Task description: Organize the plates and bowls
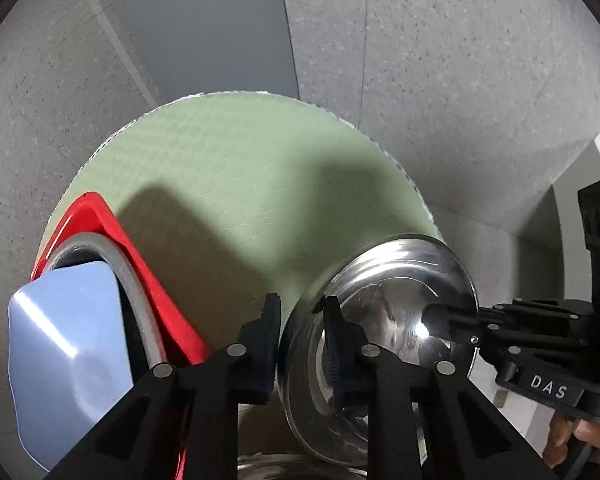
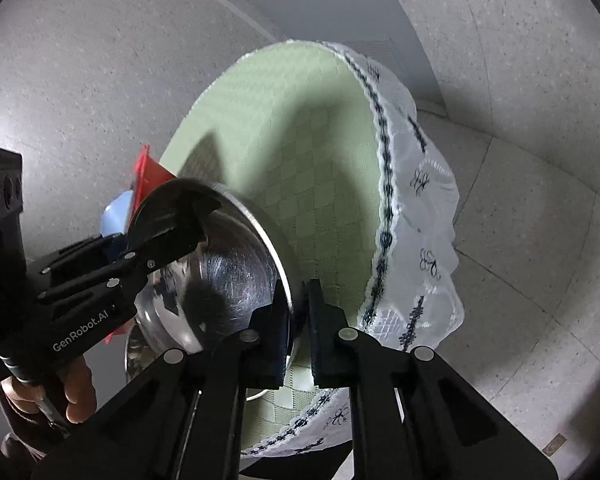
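Observation:
A shiny steel bowl (image 1: 396, 300) is held above the round table with the green checked cloth (image 1: 236, 184). My left gripper (image 1: 302, 344) is shut on the bowl's near rim, one finger inside and one outside. My right gripper (image 2: 299, 320) is shut on the opposite rim of the same steel bowl (image 2: 220, 276). In the left wrist view the right gripper (image 1: 452, 316) enters from the right. Another steel bowl (image 2: 140, 356) lies just below. A red tray (image 1: 148, 280) at the left holds a pale blue dish (image 1: 68, 356) and a grey-rimmed plate (image 1: 136, 304).
The cloth's white lace edge (image 2: 420, 216) hangs over the table's right side. A grey speckled floor (image 2: 520, 160) surrounds the table. A grey door (image 1: 204, 40) stands beyond the table.

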A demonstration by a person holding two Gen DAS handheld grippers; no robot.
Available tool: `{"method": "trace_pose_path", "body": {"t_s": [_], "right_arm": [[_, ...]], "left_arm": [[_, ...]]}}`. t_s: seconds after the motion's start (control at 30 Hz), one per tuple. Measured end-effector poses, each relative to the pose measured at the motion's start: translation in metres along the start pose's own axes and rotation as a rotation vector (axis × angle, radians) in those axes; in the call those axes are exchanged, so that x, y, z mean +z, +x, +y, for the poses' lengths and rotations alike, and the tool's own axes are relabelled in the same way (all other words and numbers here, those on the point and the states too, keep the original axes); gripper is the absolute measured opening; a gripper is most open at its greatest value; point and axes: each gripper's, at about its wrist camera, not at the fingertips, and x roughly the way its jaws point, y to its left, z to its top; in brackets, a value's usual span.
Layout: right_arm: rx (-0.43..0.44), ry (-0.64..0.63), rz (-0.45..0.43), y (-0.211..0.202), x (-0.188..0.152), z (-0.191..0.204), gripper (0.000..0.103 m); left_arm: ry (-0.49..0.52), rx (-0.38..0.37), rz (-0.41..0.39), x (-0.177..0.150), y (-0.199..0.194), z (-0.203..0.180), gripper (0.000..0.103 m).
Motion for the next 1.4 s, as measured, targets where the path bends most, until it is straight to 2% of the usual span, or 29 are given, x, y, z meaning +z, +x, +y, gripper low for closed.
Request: {"method": "trace_pose_path", "body": {"t_s": [0.2,0.43,0.73,1.07,1.4], "right_arm": [[-0.012,-0.097,-0.061,-0.035,0.002,0.036,0.008],[-0.013,-0.233,-0.052,-0.053,-0.008,0.093,0.009],[-0.051,-0.370,0.029,-0.033,-0.043,0.134,0.009],[-0.160,-0.495,0.068,-0.005,-0.075,0.157,0.009],[-0.221,-0.537,0.060,0.005,-0.092,0.160,0.010]], "left_arm": [[-0.050,-0.029,-0.120,-0.001,-0.040,0.016,0.016],[-0.135,-0.045,-0.199,-0.038,-0.075,0.038,0.016],[-0.238,-0.026,-0.177,-0.108,-0.087,0.051,0.016],[-0.296,-0.021,-0.127,-0.139,-0.086,0.061,0.017],[-0.324,-0.030,-0.130,-0.167,-0.074,0.067,0.018]]}}
